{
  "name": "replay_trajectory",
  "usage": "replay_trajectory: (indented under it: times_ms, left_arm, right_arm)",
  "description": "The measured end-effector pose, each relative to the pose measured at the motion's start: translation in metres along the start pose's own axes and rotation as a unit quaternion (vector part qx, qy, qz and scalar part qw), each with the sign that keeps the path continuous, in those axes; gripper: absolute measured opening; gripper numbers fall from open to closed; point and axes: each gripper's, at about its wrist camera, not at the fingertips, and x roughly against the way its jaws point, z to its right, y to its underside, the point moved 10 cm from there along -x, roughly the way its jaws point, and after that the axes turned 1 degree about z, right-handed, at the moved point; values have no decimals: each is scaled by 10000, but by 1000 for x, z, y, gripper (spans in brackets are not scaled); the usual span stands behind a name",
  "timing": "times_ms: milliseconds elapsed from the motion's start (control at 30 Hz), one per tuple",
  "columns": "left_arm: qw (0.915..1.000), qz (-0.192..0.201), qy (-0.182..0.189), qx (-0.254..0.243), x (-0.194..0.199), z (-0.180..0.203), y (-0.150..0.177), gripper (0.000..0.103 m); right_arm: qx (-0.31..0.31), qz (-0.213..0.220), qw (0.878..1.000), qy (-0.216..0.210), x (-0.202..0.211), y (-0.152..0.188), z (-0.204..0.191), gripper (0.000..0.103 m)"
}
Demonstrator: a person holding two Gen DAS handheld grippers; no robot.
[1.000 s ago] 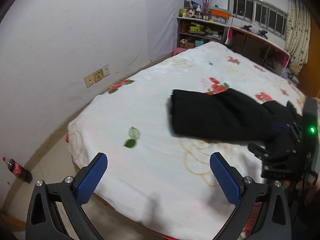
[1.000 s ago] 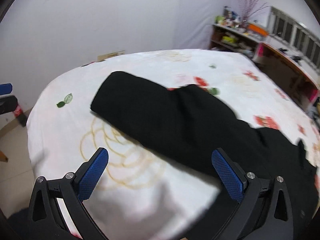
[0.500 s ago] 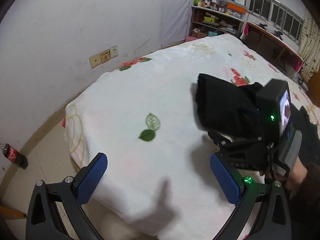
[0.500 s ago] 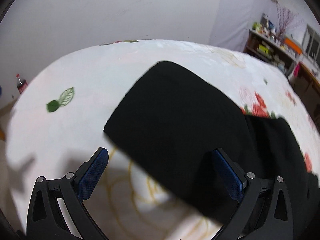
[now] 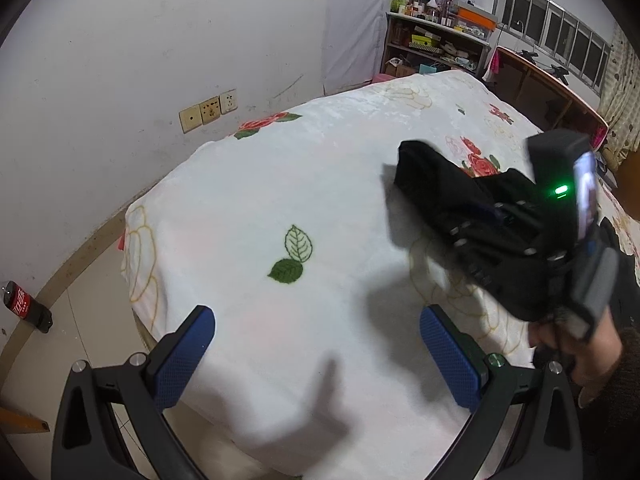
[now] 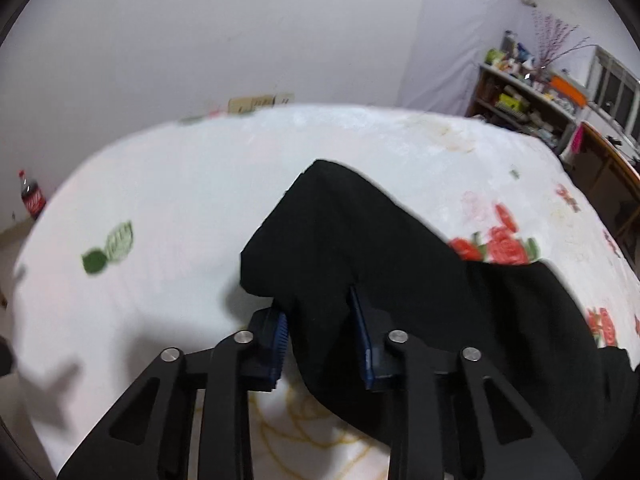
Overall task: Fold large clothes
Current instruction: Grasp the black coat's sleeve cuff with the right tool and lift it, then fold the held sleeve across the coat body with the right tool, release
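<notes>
A large black garment (image 6: 420, 272) lies on the white flowered bedspread (image 6: 192, 208), its folded end towards the wall. My right gripper (image 6: 322, 340) is shut on the near edge of that folded end, with black cloth pinched between the blue pads. In the left wrist view the garment (image 5: 436, 184) lies at the right, and the right gripper's body (image 5: 560, 216) is over it. My left gripper (image 5: 316, 360) is open and empty above the bed's near corner, left of the garment.
A cola bottle (image 5: 26, 310) stands on the floor by the wall. Wall sockets (image 5: 208, 110) sit left of the bed. A cluttered shelf (image 5: 436, 46) and a wooden headboard (image 5: 548, 96) stand at the far end.
My right gripper moved forward to the garment's folded end and closed on its edge. My left gripper shifted left, away from the garment, and stayed open.
</notes>
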Motion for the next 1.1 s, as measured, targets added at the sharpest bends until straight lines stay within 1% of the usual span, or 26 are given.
replay_trajectory:
  times_ms: [67,167,300,400,467,567,600,700,833,900,967,1100]
  left_arm:
    - [10000,40,18,-1,2,4,-3,103]
    - [9998,159,49,-88,9,15,-10,103]
    - [9990,270,305,-180,17,42,-19,103]
    - [9978,383,474,-275,23,66,-27,103]
    - [9966,474,561,-367,27,85,-33,103]
    - [9944,521,773,-493,31,117,-39,103]
    - [9937,542,816,-548,32,126,-41,103]
    - [9912,620,904,-736,34,155,-46,103]
    - [9886,568,1149,-792,33,193,-48,103]
    - [9872,577,1180,-899,33,213,-48,103]
    - [9863,600,1188,-976,33,230,-45,103]
    - [9832,579,1339,-1094,31,262,-39,103]
  right_arm:
    - [-146,145,9998,19,17,-9,9,25]
    - [-537,401,9977,8,44,-23,28,24]
    - [-1089,809,9906,142,92,-36,66,23]
    - [-1484,1024,9835,164,127,-37,98,22]
    - [-1585,1151,9801,334,147,-36,115,22]
    - [-1873,1386,9707,578,183,-32,151,22]
    - [-1925,1426,9687,650,190,-31,160,22]
    - [-2221,1549,9581,935,215,-17,194,20]
    - [-2742,1672,9391,1220,246,17,237,20]
    - [-2876,1720,9320,1379,258,30,251,20]
    - [-3034,1781,9249,1443,272,44,264,20]
    - [-3233,1828,9131,1680,294,67,290,20]
